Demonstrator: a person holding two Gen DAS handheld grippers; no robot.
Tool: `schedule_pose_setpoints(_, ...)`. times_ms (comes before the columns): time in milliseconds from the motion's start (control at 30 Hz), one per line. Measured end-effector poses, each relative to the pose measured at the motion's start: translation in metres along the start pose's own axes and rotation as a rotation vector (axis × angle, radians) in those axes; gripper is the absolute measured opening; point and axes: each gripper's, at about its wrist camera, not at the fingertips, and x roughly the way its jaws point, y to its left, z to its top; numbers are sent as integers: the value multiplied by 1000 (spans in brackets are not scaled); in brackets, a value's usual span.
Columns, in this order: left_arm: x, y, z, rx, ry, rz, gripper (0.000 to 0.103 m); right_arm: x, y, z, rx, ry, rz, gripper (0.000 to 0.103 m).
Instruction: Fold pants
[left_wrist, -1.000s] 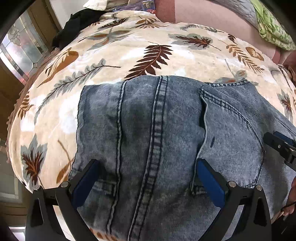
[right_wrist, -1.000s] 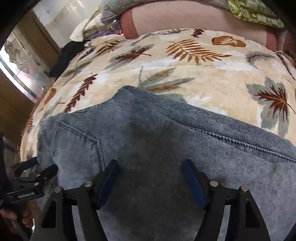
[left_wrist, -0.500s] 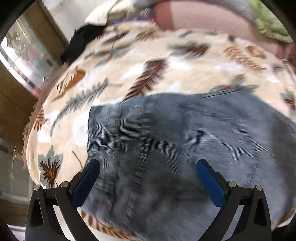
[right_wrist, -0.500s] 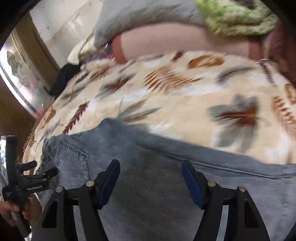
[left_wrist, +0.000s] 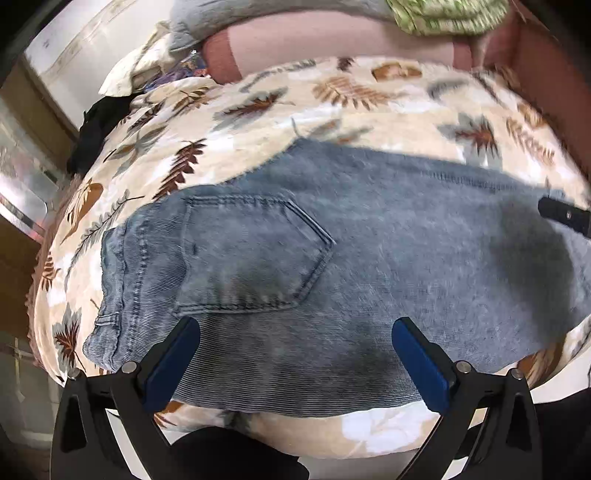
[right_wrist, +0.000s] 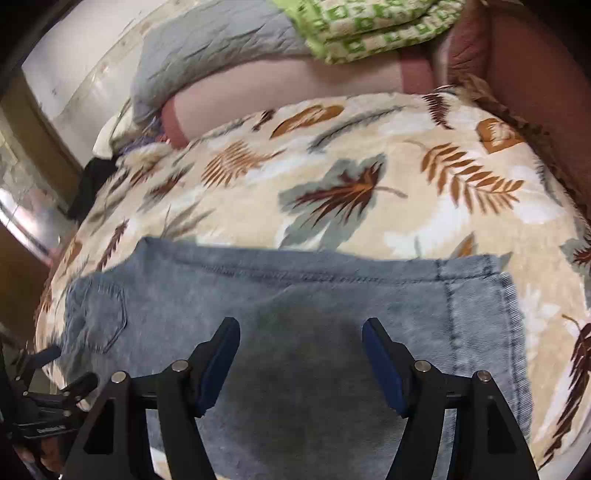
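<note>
Blue-grey jeans (left_wrist: 369, 236) lie folded flat on a leaf-print blanket (left_wrist: 258, 122), back pocket (left_wrist: 255, 254) up, waistband at the left. In the right wrist view the jeans (right_wrist: 295, 295) end in a stitched hem (right_wrist: 476, 295) at the right. My left gripper (left_wrist: 295, 354) hovers open and empty over the near edge of the jeans. My right gripper (right_wrist: 301, 350) hovers open and empty over the leg part. The left gripper also shows at the lower left of the right wrist view (right_wrist: 48, 398).
The blanket (right_wrist: 369, 184) covers a bed. Behind it lie a pink bolster (right_wrist: 277, 96), a grey quilt (right_wrist: 207, 48) and a green checked cloth (right_wrist: 369, 26). A dark garment (left_wrist: 99, 125) sits at the far left. The bed edge is just below my grippers.
Both grippers have pulled back and up from the jeans, staying open. The left view has swung right, from the waistband to the pocket; the right view now shows the hem end.
</note>
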Motion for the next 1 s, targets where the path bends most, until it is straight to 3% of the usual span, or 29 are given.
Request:
schedule_pose_setpoints(233,38,-21,-5,57,85,19,103,28,24,-3,-24,85,8,72)
schedule_pose_setpoints(367,45,-15,1,22,87,-23,103,53,27,-2,-16,156,-52,72)
schedule_pose_setpoints(667,60,-16,16,10,67,-28,103,77,28,11,-29,136,-128,74)
schedule_pose_setpoints(1000,63,-18,26,11,73,-15,103,88,33,24,-46,63,-144,82)
